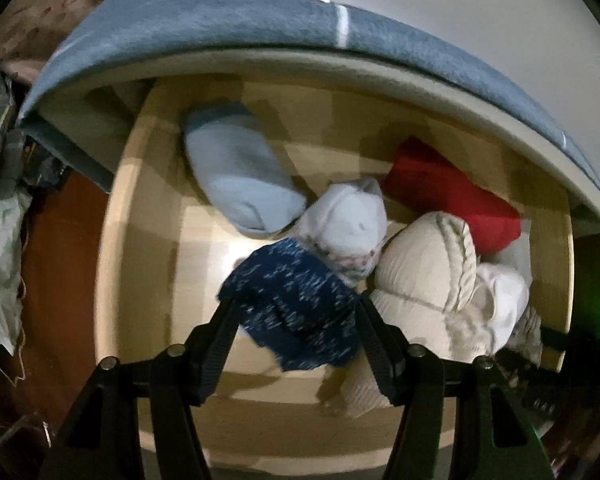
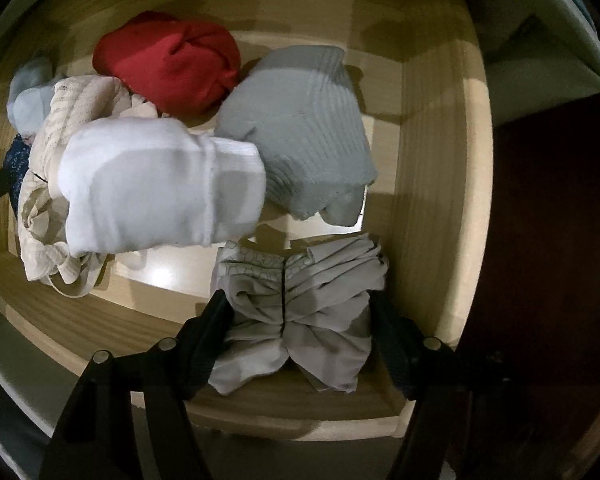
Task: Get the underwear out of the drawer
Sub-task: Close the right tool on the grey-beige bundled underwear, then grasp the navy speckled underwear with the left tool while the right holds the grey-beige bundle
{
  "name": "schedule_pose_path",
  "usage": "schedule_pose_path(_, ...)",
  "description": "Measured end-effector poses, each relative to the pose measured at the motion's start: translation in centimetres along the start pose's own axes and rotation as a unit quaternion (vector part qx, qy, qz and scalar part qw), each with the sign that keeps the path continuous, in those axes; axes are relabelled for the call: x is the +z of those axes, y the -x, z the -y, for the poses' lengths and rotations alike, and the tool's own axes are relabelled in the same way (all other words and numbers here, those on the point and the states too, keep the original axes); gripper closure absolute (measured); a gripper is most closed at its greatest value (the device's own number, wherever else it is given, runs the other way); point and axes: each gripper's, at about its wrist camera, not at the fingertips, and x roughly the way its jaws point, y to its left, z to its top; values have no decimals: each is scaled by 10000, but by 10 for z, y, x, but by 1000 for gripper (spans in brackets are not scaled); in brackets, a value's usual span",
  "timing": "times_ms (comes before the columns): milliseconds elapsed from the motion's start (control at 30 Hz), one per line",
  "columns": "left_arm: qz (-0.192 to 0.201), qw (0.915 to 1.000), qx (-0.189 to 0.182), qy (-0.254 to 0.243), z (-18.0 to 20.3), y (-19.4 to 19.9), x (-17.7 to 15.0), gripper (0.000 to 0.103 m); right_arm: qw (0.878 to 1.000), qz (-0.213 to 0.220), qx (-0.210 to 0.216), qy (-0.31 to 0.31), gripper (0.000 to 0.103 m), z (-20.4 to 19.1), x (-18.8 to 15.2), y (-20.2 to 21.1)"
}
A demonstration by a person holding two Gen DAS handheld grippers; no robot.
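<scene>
The underwear is all in the drawer [image 1: 116,216] — a dark blue speckled bundle [image 1: 296,308] sits between the wide-apart jaws of the left tool [image 1: 292,312], and a grey crumpled pair [image 2: 296,312] sits between the jaws of the right tool [image 2: 298,308]. Whether either tool is squeezing the cloth I cannot tell. Nothing looks lifted out yet — the red bundle [image 2: 168,60], white bundle [image 2: 156,188], pale blue bundle [image 1: 240,172] and others lie around them, so nearly the whole job seems left.
</scene>
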Motion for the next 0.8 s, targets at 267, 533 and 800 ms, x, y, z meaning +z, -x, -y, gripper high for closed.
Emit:
schedule_pose_path(267, -364, 9988, 84, 313, 1, -30, 14, 41, 9999, 103, 44, 93, 36, -8, -22, 0)
schedule_pose_path(533, -802, 9961, 348, -77, 5, -46, 22, 41, 9998, 120, 85, 113, 35, 0, -24, -1)
schedule_pose_path(800, -927, 9921, 716, -450, 10, -51, 19, 54, 9998, 133, 47, 119, 34, -9, -18, -6)
